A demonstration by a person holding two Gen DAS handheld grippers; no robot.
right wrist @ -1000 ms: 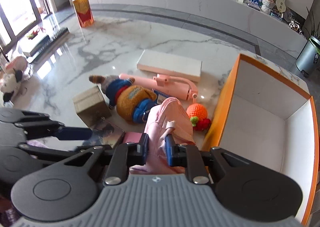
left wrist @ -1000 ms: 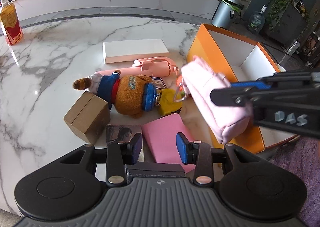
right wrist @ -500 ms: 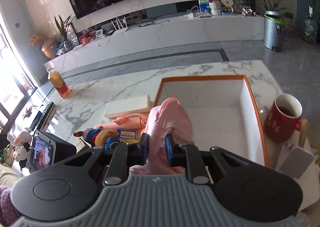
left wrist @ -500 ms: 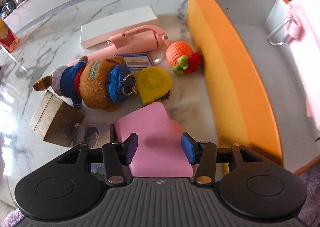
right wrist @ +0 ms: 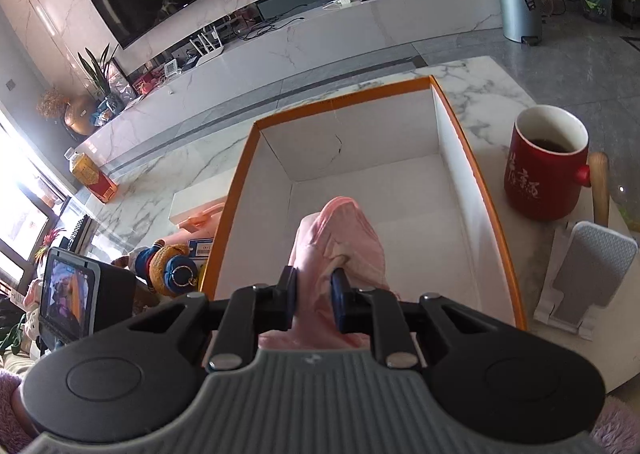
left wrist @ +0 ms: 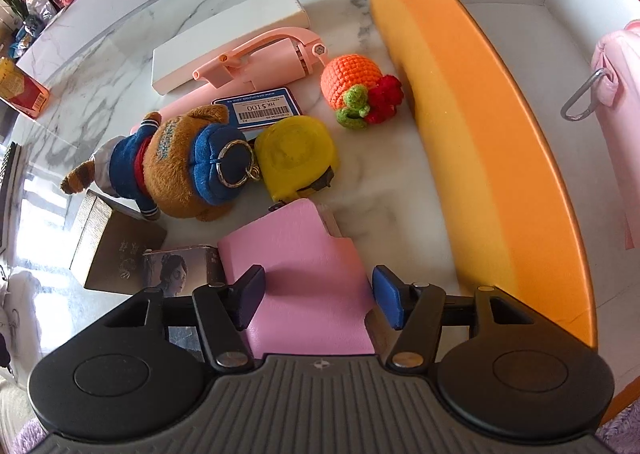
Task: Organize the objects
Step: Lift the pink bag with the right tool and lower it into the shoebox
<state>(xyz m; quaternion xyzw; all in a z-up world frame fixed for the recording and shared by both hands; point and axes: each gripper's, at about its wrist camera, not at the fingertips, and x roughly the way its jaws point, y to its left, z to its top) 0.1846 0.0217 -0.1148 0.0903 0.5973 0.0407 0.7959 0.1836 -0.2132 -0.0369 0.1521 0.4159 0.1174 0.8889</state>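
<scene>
My right gripper point(right wrist: 313, 304) is shut on a pale pink pouch point(right wrist: 340, 234) and holds it inside the orange box point(right wrist: 236, 189) with a white interior. The pouch and its metal clip also show in the left wrist view point(left wrist: 616, 53), over the box point(left wrist: 480, 133). My left gripper point(left wrist: 318, 302) is open and empty, low over a pink card holder point(left wrist: 296, 270) on the marble table. Beyond it lie a yellow tape measure point(left wrist: 296, 153), a plush bear point(left wrist: 168, 165), a crocheted orange point(left wrist: 352, 85), a pink stick point(left wrist: 260, 57) and a white box point(left wrist: 224, 37).
A brown box point(left wrist: 112, 246) and a picture card point(left wrist: 176, 270) lie left of the card holder. A price card point(left wrist: 260, 109) lies by the bear. A red mug point(right wrist: 544, 165) and a grey stand point(right wrist: 588, 274) sit right of the orange box. A juice bottle point(right wrist: 94, 177) stands far left.
My right gripper has carried the pink pouch further over and down into the orange box. My left gripper has moved closer over the pink card holder and opened a little wider.
</scene>
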